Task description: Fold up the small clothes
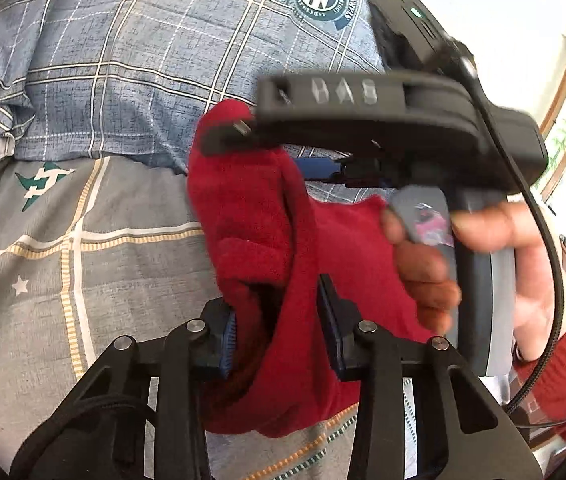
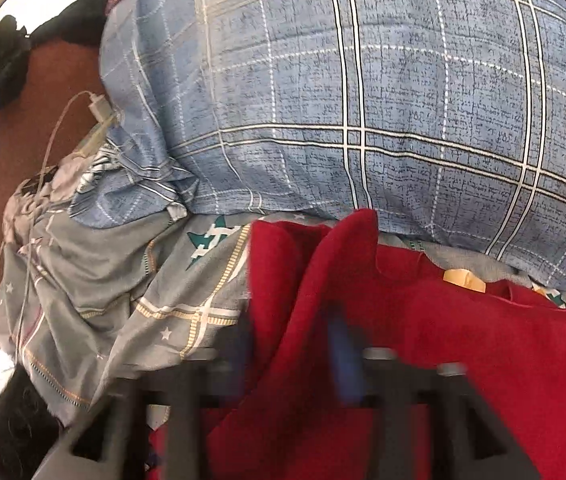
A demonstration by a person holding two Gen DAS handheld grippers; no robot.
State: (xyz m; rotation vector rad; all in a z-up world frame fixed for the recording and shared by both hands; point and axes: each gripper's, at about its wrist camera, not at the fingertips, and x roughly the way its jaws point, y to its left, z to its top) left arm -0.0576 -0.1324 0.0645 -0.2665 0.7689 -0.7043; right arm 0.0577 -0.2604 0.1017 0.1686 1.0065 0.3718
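A small red knitted garment (image 1: 259, 220) hangs bunched between both grippers above the bed. My left gripper (image 1: 279, 320) is shut on a thick fold of it; the cloth fills the gap between the blue pads. My right gripper (image 1: 239, 132) comes in from the right in the left wrist view and its fingertips pinch the garment's upper end. In the right wrist view the red garment (image 2: 403, 320) spreads over the blurred right gripper (image 2: 295, 344), which is shut on a ridge of the cloth. A tan label (image 2: 463, 278) shows on it.
A grey bedsheet (image 1: 83, 260) with star and plaid print lies below. A blue plaid pillow (image 2: 363, 100) sits behind. A white charger cable (image 2: 83, 120) runs along the brown headboard (image 2: 23, 140) at left. The person's hand (image 1: 483, 248) holds the right gripper's handle.
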